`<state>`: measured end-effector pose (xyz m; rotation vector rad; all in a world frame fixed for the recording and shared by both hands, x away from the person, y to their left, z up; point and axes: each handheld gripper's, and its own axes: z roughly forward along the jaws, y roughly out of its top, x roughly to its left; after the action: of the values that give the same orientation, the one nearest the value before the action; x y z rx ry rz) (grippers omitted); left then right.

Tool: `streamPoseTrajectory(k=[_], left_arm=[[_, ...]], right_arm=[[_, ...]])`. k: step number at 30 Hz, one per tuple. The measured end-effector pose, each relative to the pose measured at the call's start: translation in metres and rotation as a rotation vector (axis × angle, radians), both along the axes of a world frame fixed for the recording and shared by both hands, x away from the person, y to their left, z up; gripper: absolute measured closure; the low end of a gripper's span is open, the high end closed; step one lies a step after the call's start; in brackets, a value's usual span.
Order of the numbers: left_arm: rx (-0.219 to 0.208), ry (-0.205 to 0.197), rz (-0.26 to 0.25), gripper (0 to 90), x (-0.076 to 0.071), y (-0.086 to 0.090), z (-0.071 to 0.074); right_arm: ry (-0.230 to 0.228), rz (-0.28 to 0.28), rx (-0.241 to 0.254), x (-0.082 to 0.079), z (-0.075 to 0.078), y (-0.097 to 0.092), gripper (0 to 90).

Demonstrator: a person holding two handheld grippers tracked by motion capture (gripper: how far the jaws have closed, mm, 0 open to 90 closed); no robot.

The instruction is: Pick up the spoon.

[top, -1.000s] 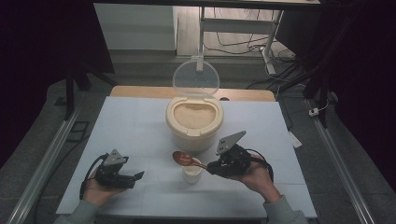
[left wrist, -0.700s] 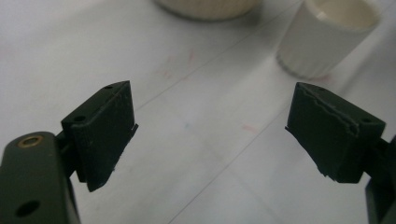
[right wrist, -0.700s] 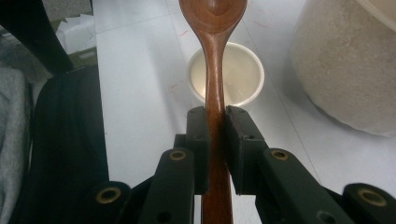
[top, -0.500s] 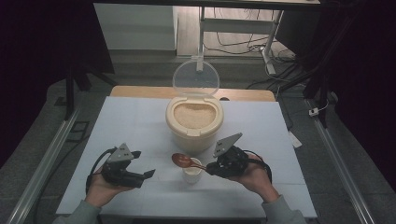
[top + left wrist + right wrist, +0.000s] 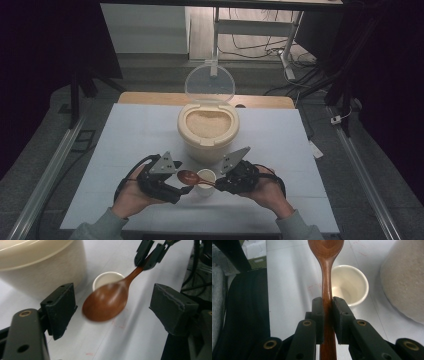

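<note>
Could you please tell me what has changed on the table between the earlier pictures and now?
The left gripper has moved from the table's left toward the middle, up to the wooden spoon; its jaws have just been closing a little, the spoon's bowl between them untouched. The right gripper stays clamped on the spoon's handle; the white cup and rice container are unmoved.

The cup (image 5: 205, 180) and spoon (image 5: 189, 176) stand between both grippers; the rice tub (image 5: 207, 131) blocks just beyond; the table (image 5: 125, 135) lies open outward.
</note>
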<state>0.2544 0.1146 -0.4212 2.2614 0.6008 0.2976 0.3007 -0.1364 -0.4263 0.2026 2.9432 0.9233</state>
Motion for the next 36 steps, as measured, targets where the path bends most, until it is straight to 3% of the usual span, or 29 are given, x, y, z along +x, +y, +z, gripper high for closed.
streamPoseTrajectory(k=[10, 20, 27, 30, 36], left_arm=[[0.074, 0.078, -0.104, 28.8, 0.013, -0.023, -0.006], [0.135, 0.109, -0.164, 41.4, 0.018, -0.033, -0.014], [0.189, 0.12, -0.206, 56.8, 0.018, -0.038, -0.019], [0.202, 0.122, -0.223, 63.1, 0.018, -0.039, -0.021], [0.229, 0.148, -0.285, 73.4, 0.015, -0.042, -0.026]], right_arm=[[-0.022, 0.046, -0.02, -0.006, -0.003, 0.013, 79.4], [-0.049, 0.084, -0.049, -0.009, -0.002, 0.02, 79.4], [-0.086, 0.104, -0.048, -0.015, -0.002, 0.025, 79.4], [-0.114, 0.13, -0.072, -0.019, -0.001, 0.028, 79.3], [-0.121, 0.175, -0.095, -0.025, -0.003, 0.03, 79.1]])
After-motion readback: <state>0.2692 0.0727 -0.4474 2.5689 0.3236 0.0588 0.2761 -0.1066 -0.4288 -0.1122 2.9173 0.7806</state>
